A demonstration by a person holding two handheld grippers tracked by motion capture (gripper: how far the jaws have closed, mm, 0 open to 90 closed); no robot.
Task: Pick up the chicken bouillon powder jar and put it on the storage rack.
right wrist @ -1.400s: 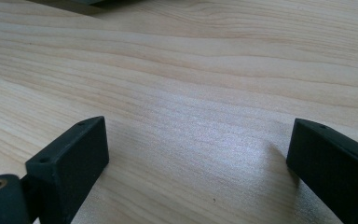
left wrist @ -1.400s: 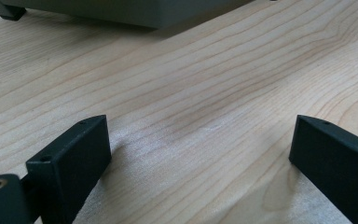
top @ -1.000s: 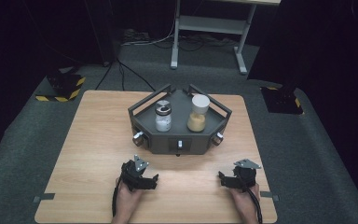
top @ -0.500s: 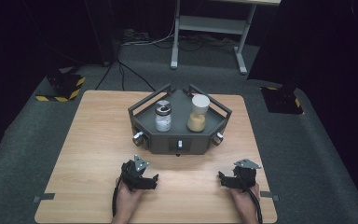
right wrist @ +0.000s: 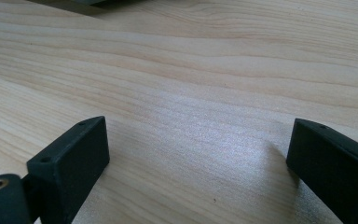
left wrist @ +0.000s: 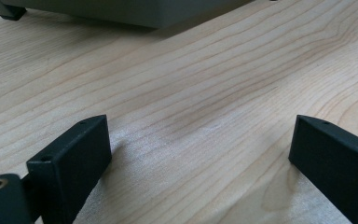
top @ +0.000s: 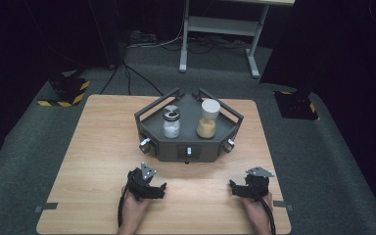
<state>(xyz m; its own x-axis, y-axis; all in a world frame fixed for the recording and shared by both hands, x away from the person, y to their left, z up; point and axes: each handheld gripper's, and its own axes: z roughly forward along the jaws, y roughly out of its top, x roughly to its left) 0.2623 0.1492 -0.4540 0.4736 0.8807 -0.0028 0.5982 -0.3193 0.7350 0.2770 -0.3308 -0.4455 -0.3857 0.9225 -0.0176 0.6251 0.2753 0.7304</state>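
Pale wood grain across the table [top: 93,147]. Dark grey on the tray [top: 188,147] at the middle toward the far edge. Silver lid, white contents in the left jar [top: 171,122]; white lid, tan contents in the right jar [top: 208,119]. Black on both grippers [top: 149,188] [top: 247,188] near the front edge. Yellow-black stripes on a floor block [top: 63,93].

High view looks down from above — gripper views skim the shared table [top: 93,147] closely.
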